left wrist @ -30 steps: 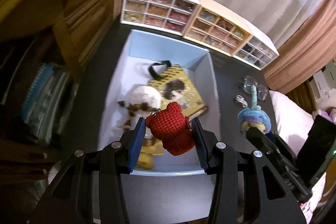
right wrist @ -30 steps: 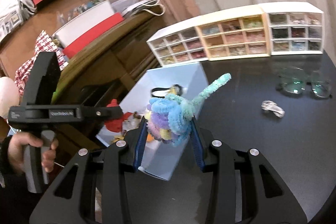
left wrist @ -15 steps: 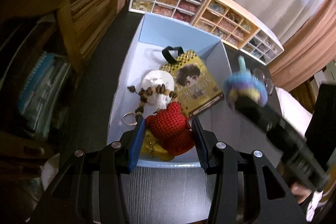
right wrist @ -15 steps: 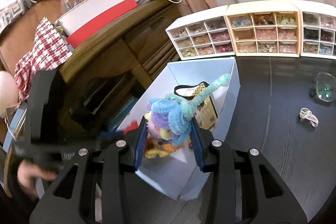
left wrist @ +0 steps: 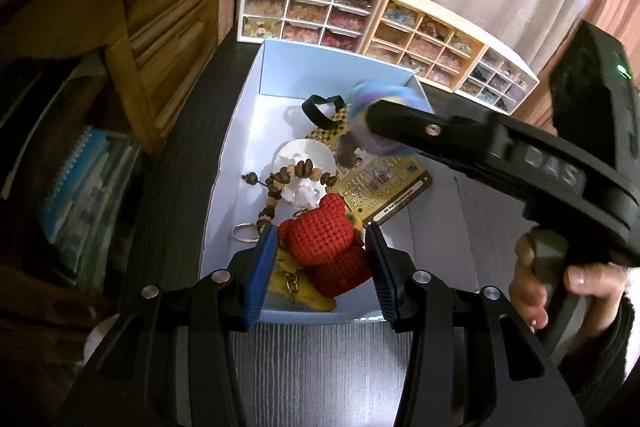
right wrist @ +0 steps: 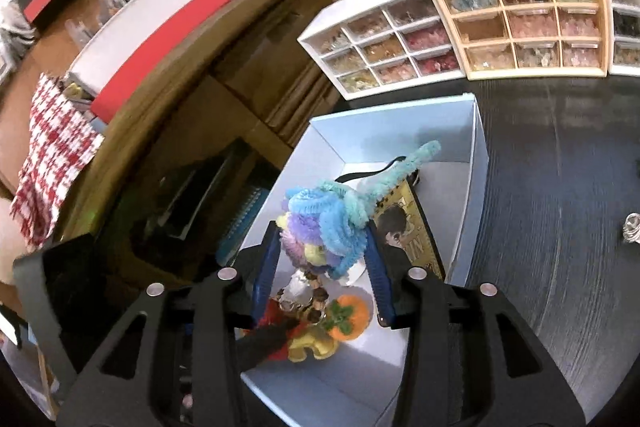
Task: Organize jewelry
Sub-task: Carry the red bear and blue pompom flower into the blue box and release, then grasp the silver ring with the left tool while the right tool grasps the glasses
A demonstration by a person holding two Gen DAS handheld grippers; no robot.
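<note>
My left gripper (left wrist: 320, 259) is shut on a red crochet bear (left wrist: 320, 239) and holds it over the near end of the light blue box (left wrist: 332, 83). My right gripper (right wrist: 322, 255) is shut on a pastel pipe-cleaner flower (right wrist: 328, 219) and holds it above the same box (right wrist: 472, 163); it shows blurred in the left wrist view (left wrist: 384, 107). In the box lie a white skull charm (left wrist: 304, 167) with a brown bead string (left wrist: 280, 183), a gold card keychain (left wrist: 384, 187), a yellow charm (left wrist: 296, 291) and an orange persimmon charm (right wrist: 348, 315).
Three small drawer organisers (left wrist: 304, 7) full of beads stand behind the box on the dark table (right wrist: 560, 227). A wooden cabinet (left wrist: 152, 19) and books stand to the left. A small clear item (right wrist: 632, 231) lies on the table to the right.
My right gripper has moved left with the flower, from over the table to above the box. My left gripper has edged forward over the box with the bear.
</note>
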